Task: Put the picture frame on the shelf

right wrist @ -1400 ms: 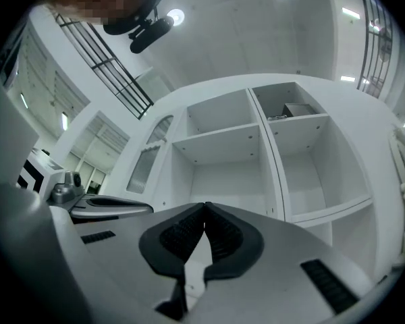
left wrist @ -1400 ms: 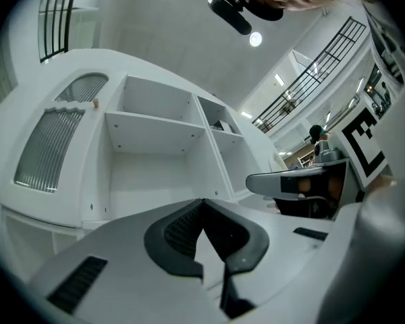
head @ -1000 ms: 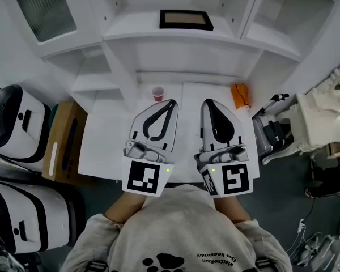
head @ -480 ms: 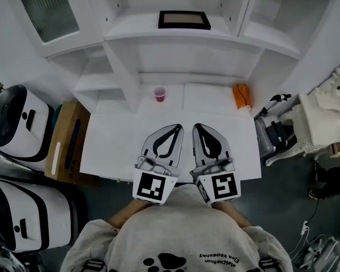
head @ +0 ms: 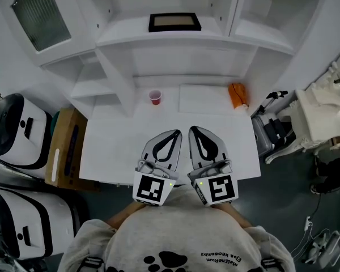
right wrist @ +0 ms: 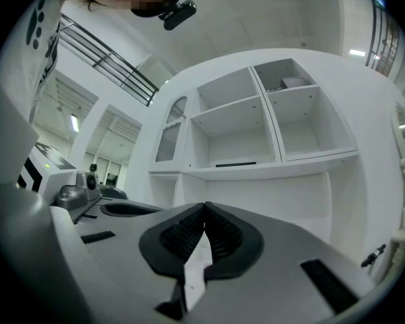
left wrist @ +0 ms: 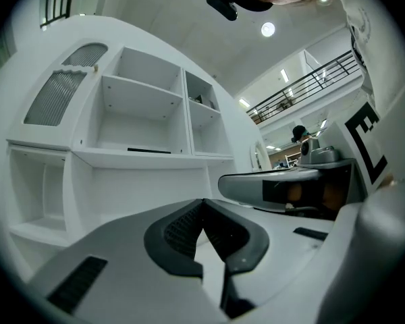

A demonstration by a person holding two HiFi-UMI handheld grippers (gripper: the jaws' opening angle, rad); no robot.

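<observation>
The picture frame point(head: 174, 22), dark-rimmed with a pale inside, lies flat on the middle shelf point(head: 124, 37) of the white cabinet. It shows as a thin dark strip in the left gripper view point(left wrist: 148, 150) and in the right gripper view point(right wrist: 235, 163). My left gripper point(head: 177, 132) and right gripper point(head: 192, 130) rest side by side over the near edge of the white table point(head: 110, 146), far below the frame. Both are shut with nothing between the pads; the tips meet in the left gripper view point(left wrist: 202, 201) and in the right gripper view point(right wrist: 204, 205).
A small red cup point(head: 154, 97) and an orange object point(head: 238, 95) stand at the back of the table. A cardboard box point(head: 68, 146) and white machines point(head: 17, 123) are on the left; white equipment point(head: 323, 118) is on the right.
Both grippers have dropped and drawn back toward the person, ending closer together over the table's near edge. The frame has stayed on the shelf.
</observation>
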